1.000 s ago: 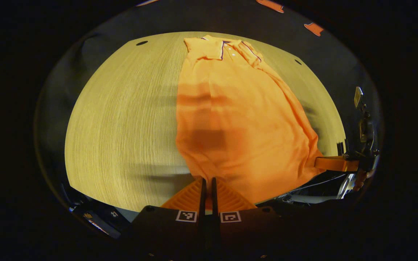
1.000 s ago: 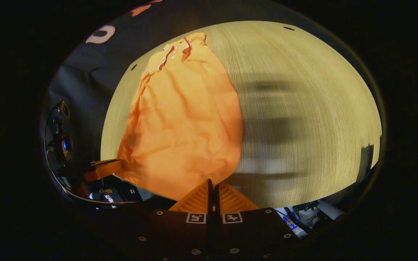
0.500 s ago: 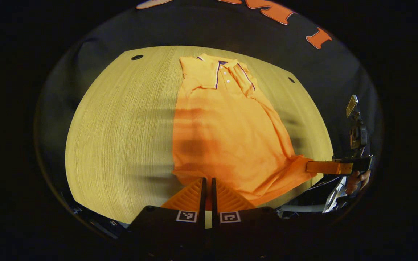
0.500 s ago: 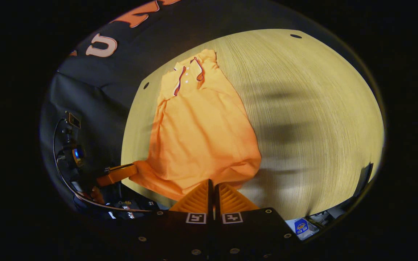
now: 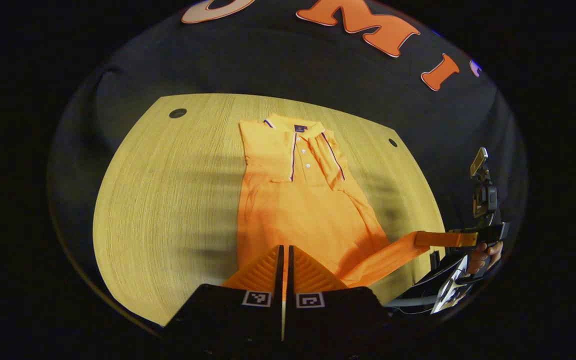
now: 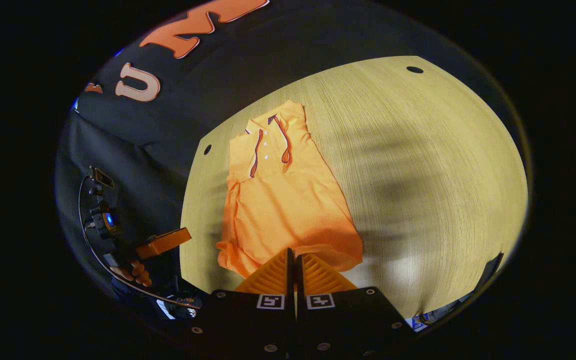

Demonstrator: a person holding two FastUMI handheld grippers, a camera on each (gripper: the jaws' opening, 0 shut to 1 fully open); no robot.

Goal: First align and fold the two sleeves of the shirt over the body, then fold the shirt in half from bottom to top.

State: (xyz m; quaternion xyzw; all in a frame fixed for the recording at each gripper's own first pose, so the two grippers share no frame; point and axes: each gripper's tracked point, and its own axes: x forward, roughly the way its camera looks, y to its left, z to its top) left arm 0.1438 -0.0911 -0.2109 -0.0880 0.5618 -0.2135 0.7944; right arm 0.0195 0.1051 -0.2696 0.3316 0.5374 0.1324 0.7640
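Note:
An orange polo shirt (image 5: 308, 205) lies lengthwise on the wooden table (image 5: 168, 190), collar far, hem near me, sleeves tucked over the body. In the left gripper view my left gripper (image 5: 284, 260) stands shut over the hem's near edge. In the right gripper view that left gripper (image 6: 165, 241) hangs at the table's edge, apart from the crumpled hem corner (image 6: 225, 250). My right gripper (image 6: 293, 265) is shut on the other hem corner. In the left gripper view a strip of shirt fabric (image 5: 388, 252) runs up into the right gripper (image 5: 443, 239).
Round holes (image 5: 178, 113) mark the table's far corners. Black cloth hangs behind the table. A hand (image 5: 483, 250) holds the right gripper beyond the table's near edge, with cables and gear below it.
Both grippers drew back toward the near edge and tilted up, dragging the shirt along. The hem corner that reached the left gripper now lies loose on the table.

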